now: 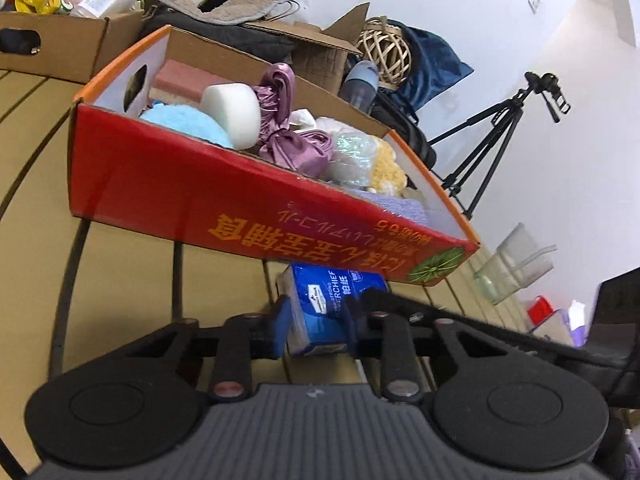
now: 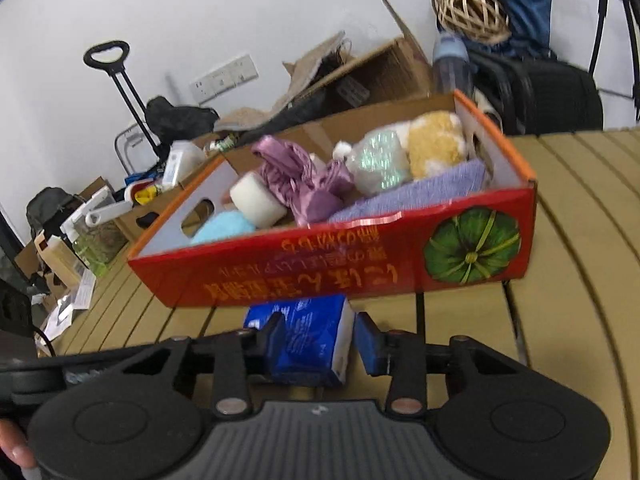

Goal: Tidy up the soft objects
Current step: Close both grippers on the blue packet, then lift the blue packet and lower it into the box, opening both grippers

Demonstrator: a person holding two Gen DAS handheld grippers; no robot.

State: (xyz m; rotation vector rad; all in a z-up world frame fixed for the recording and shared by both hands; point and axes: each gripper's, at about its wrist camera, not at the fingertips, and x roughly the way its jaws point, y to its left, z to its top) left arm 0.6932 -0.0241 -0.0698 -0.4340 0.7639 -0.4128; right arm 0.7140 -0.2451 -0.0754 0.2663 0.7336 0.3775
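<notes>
A blue and white tissue pack (image 1: 320, 312) sits between the fingers of both grippers, just in front of the red cardboard box (image 1: 224, 204). My left gripper (image 1: 318, 324) is shut on the pack. My right gripper (image 2: 320, 340) brackets the same pack (image 2: 308, 340), with its left pad touching and a small gap at the right pad. The red box (image 2: 320, 268) holds soft things: a white sponge (image 2: 256, 200), purple cloth (image 2: 304, 184), a blue fluffy pad (image 2: 220, 228), a yellow plush (image 2: 436, 144) and a lilac towel (image 2: 416, 196).
The slatted tan table (image 2: 580, 280) carries the box. Brown cardboard boxes (image 1: 52, 40) with clutter stand behind. A tripod (image 1: 492, 148) stands at the right wall. A clear plastic container (image 1: 512, 268) sits on the table's right side.
</notes>
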